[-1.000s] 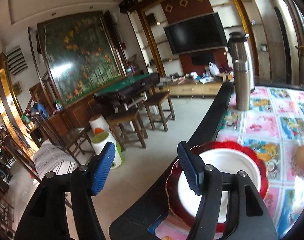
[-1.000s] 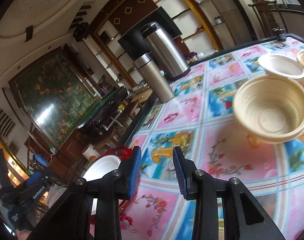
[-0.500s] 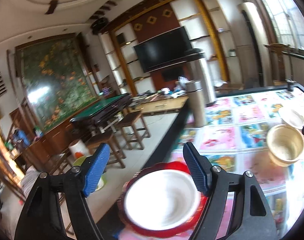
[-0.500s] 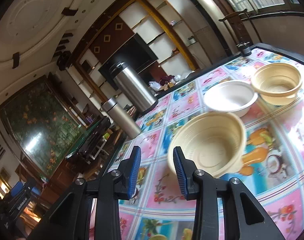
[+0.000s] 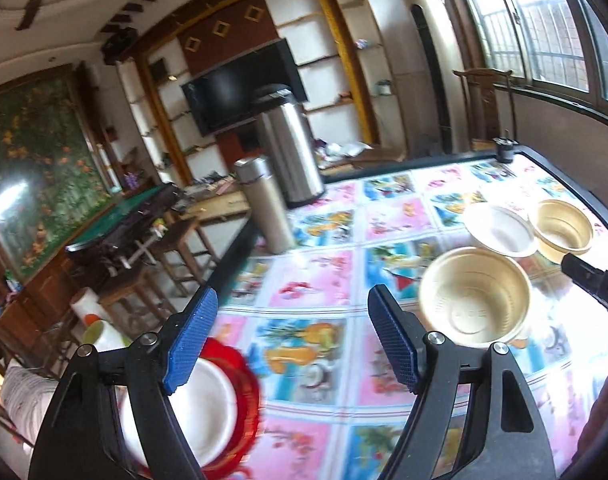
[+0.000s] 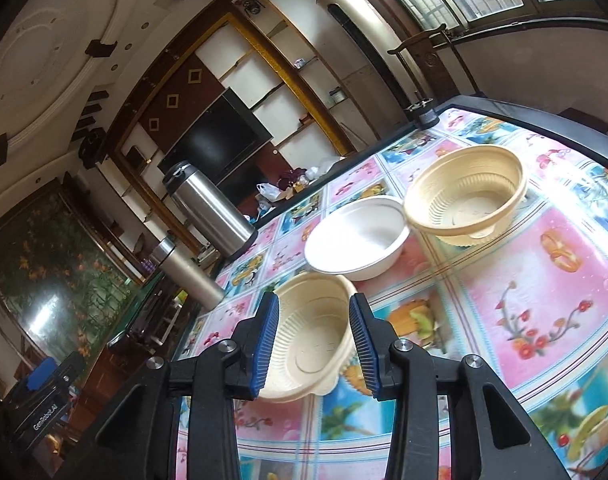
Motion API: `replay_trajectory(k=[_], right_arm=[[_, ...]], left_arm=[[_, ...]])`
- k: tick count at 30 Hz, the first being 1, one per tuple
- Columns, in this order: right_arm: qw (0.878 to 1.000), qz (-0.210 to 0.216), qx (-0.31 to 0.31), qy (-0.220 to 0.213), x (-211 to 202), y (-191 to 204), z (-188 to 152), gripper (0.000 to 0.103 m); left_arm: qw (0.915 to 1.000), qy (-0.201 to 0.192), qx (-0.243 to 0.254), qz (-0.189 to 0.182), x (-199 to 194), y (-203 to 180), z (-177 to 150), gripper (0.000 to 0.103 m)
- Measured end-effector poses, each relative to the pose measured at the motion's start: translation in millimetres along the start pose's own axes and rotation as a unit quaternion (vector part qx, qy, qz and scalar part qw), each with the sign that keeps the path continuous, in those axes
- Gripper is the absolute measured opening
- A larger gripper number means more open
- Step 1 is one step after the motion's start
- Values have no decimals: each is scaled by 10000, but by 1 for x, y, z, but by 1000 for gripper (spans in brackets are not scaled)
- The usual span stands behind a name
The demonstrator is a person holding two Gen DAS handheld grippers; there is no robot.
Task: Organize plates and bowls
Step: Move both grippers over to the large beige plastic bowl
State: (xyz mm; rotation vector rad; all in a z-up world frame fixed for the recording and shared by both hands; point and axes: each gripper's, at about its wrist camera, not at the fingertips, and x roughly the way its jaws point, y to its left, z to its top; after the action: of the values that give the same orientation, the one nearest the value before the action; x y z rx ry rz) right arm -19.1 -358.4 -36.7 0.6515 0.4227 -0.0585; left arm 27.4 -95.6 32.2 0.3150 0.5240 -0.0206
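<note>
Near bowl (image 6: 316,332): tan, upright on the table (image 6: 544,280), seen between the right gripper's blue pads; I cannot tell if the pads touch it.
White bowl (image 6: 356,240): just behind the near bowl, further from the grippers.
Far bowl (image 6: 464,196): tan, right beside the white bowl, rims touching or almost.
Plates: a white plate (image 5: 212,412) lies on a red plate (image 5: 248,396), well apart from the near bowl, by the table's edge, under the left gripper's left pad.
Right gripper (image 6: 314,344): jaws partly apart, nothing pinched; the near bowl's bottom shows in the gap.
Left gripper (image 5: 290,340): jaws spread wide, holding nothing, over the table between the plates and the near bowl.
Flask (image 5: 266,204): small and silver, well behind the near bowl, at the table's edge.
Big flask (image 5: 292,152): silver with a black top, just behind the small one.
Table: covered in a cloth with pink and blue picture squares.
TV (image 5: 240,84): black, on the wall far behind the flasks.
</note>
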Motion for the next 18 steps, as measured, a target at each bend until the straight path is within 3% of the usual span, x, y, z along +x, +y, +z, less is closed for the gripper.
replay_trajectory(k=[11,18], right_arm=[[9962,3,-334,804,33,10,24,41],[9971,69,-274,707,48,7,19,41]], left_arm=[[9955,801,-173,-470,62,-32,5,78],[9855,1329,-453,-953,95,-46,2,78]])
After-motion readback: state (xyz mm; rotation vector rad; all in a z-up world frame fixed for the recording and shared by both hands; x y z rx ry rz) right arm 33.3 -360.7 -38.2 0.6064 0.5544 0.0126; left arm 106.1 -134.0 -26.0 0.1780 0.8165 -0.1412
